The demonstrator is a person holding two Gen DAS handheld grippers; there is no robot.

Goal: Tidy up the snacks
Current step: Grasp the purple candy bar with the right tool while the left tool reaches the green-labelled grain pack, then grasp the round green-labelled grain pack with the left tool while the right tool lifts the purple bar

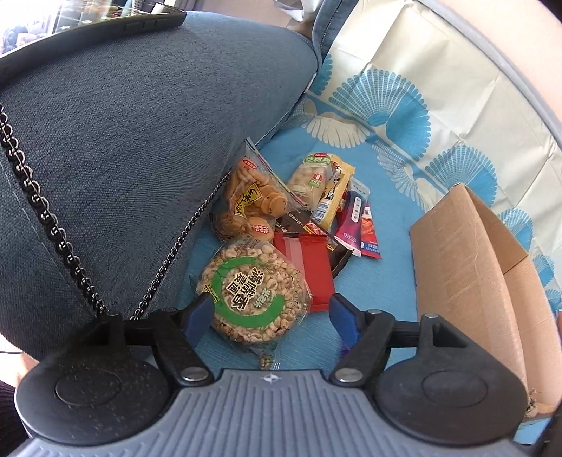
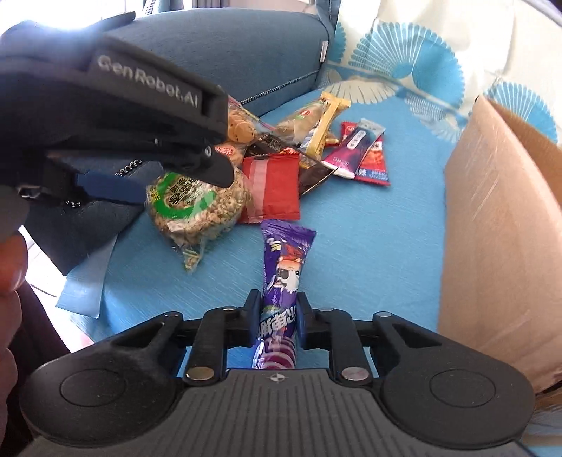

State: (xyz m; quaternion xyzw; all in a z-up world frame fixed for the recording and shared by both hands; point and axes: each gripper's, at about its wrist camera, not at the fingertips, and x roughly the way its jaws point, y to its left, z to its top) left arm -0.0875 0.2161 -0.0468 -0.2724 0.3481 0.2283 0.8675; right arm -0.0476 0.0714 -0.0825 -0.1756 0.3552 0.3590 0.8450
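The right gripper (image 2: 275,318) is pinching the purple foil snack stick (image 2: 285,267) lengthwise; the open brown cardboard box (image 2: 498,225) is lying just rightward. The left gripper (image 1: 272,311), spread, is straddling the round puffed-grain cake packet (image 1: 253,297).

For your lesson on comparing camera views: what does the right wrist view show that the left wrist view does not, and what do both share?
Only the right wrist view shows the purple snack stick clamped in the right gripper, and the left gripper from outside. Only the left wrist view shows the left gripper open around the round puffed-grain cake, plus a phone on the cushion. Both show the red packet, the snack pile and the cardboard box.
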